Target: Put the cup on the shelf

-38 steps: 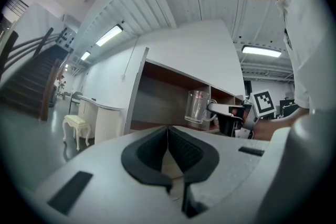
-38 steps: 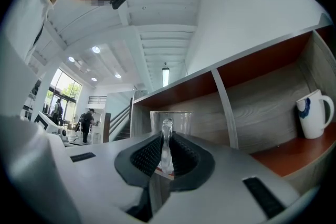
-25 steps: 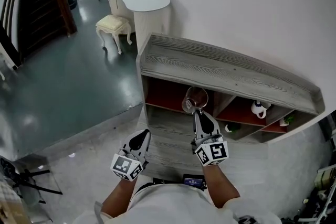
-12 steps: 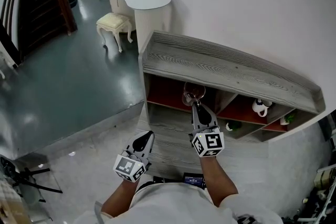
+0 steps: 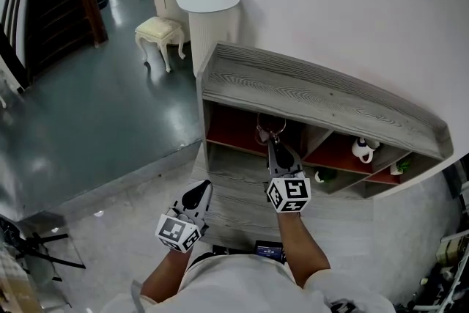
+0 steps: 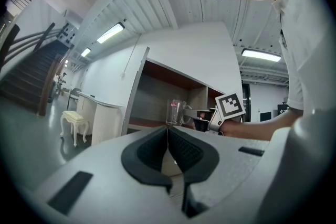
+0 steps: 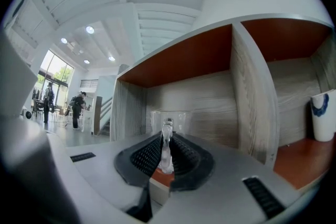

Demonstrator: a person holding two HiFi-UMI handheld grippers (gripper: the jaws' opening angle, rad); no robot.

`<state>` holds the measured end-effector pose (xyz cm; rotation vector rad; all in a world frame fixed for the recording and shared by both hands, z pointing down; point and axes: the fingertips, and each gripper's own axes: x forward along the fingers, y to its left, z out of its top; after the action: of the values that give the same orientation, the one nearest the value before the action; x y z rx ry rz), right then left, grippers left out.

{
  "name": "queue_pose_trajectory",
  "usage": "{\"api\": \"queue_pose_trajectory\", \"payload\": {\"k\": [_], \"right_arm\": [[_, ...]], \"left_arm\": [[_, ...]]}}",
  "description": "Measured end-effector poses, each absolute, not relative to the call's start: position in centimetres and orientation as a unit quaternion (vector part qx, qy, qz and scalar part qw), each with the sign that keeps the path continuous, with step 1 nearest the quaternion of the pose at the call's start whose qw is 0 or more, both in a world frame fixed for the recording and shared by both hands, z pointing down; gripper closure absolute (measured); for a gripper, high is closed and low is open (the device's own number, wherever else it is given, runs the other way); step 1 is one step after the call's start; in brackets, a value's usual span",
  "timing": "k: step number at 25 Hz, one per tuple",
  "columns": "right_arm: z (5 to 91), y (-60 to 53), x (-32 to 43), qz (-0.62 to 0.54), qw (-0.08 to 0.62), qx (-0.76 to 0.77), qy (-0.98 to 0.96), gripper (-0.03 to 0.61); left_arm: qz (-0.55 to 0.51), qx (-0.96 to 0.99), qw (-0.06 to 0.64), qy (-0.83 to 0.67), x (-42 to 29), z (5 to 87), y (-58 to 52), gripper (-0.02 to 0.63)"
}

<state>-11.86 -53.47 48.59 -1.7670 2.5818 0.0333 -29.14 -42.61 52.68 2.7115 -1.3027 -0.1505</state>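
We see the cup (image 5: 271, 127) as a clear glass mug, straight-walled and upright, with a side handle and a small red mark near its rim. Our right gripper (image 5: 275, 146) is clamped on that handle, so the mug's body stands just beyond the jaw tips, at the mouth of the left-hand compartment of the grey wooden shelf (image 5: 315, 97), under its top board; whether it touches the board beneath we cannot tell. Our left gripper (image 5: 196, 196) hangs lower and nearer to us, well apart from the cup, jaws together on nothing.
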Motion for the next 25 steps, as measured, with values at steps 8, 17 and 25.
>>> {"api": "queue_pose_trajectory", "payload": {"k": [8,17,25], "right_arm": [[49.0,-53.6,-12.0,0.007,0.0,-0.568,0.823,0.531],[49.1,-53.5,-11.9,0.002,0.003,-0.574,0.819,0.531],[49.2,-53.4,-12.0,0.005,0.002,-0.577,0.817,0.529]], "left_arm": [[-0.052,0.897,0.065,-0.434,-29.4,52.6,-42.2,0.603],[-0.058,0.891,0.064,-0.445,-30.8,52.3,-42.3,0.603],[-0.061,0.892,0.067,-0.442,-30.9,52.5,-41.8,0.603]]}}
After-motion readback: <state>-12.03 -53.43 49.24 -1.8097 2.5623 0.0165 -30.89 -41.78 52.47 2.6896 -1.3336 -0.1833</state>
